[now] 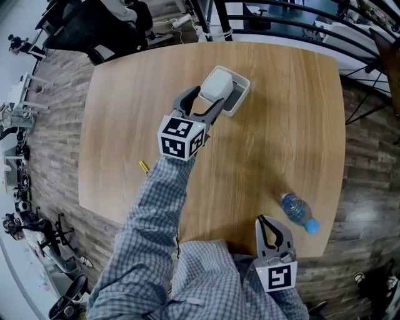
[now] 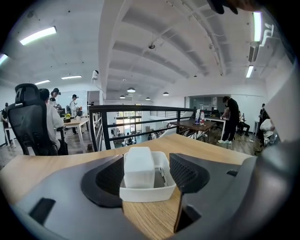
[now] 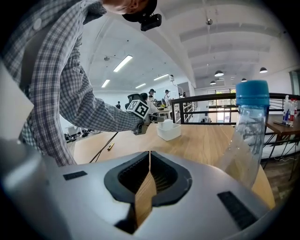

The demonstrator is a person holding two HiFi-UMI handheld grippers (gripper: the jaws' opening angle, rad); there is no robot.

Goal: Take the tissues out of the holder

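**woodshop_dan:** Where are the tissues (image 2: 138, 166) right now?

**gripfan:** They're a white block standing in the left side of the holder (image 2: 147, 193), poking up above its rim. The right side of the holder shows bare floor. The holder is on the table (image 1: 281, 125) around the middle, closer to the far edge than the near one.

**woodshop_dan:** And the grippers?

**gripfan:** The left gripper (image 1: 206, 101) has its jaws spread wide. In its own view the holder's near end sits right in the gap, with a pad on either side and neither one squeezing it. I can't tell whether anything touches. The right gripper (image 3: 149, 161) is pinched together on nothing, low at the near edge.

**woodshop_dan:** Much room to work?

**gripfan:** Yeah, there's open wood on both sides of the holder and a wide stretch of it toward the person. Behind it there's less, since the far edge is near and a railing (image 1: 300, 19) runs past that. A bottle (image 1: 299, 212) lies by the near right edge, just beside the right gripper and well apart from the holder. There's also a small yellow thing (image 1: 144, 166) toward the left edge, next to the checked sleeve (image 1: 156, 206).
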